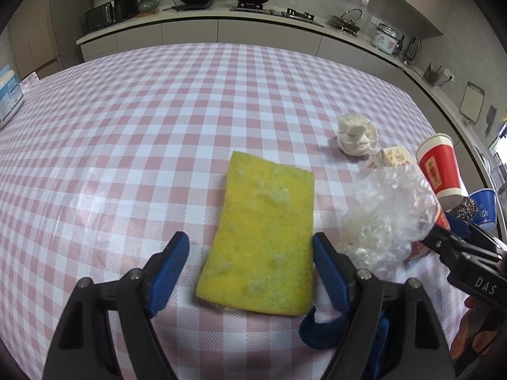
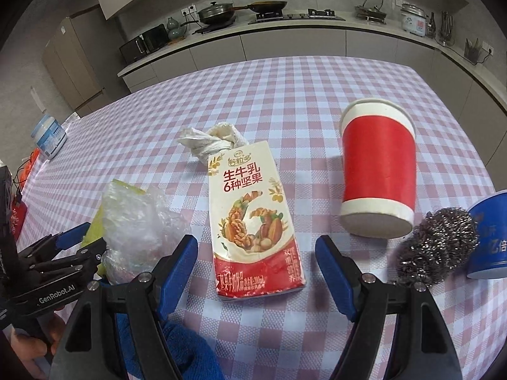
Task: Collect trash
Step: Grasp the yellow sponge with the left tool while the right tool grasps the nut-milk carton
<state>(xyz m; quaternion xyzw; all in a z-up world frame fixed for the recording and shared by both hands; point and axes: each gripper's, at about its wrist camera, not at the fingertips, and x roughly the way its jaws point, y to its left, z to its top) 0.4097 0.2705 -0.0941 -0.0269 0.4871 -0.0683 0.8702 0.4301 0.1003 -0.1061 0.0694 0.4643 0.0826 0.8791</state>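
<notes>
A yellow sponge [image 1: 263,237] lies flat on the pink checked tablecloth [image 1: 158,126], its near end between the fingers of my left gripper [image 1: 250,247]. That gripper is open and does not squeeze it. Crumpled clear plastic [image 1: 386,215] sits just right of the sponge, and a white tissue wad [image 1: 356,137] lies beyond. In the right wrist view a milk carton [image 2: 250,215] lies flat between the spread fingers of my open right gripper [image 2: 256,247]. A red paper cup [image 2: 377,171] appears to lie on its side, right of the carton. The tissue wad [image 2: 215,142] is behind the carton.
A steel wool ball [image 2: 437,247] and a blue bowl [image 2: 491,237] sit at the right, near the table edge. A blue cloth [image 2: 183,348] lies under the right gripper. The left gripper [image 2: 85,243] is close beside the plastic [image 2: 136,221]. A white jar [image 2: 47,139] stands far left.
</notes>
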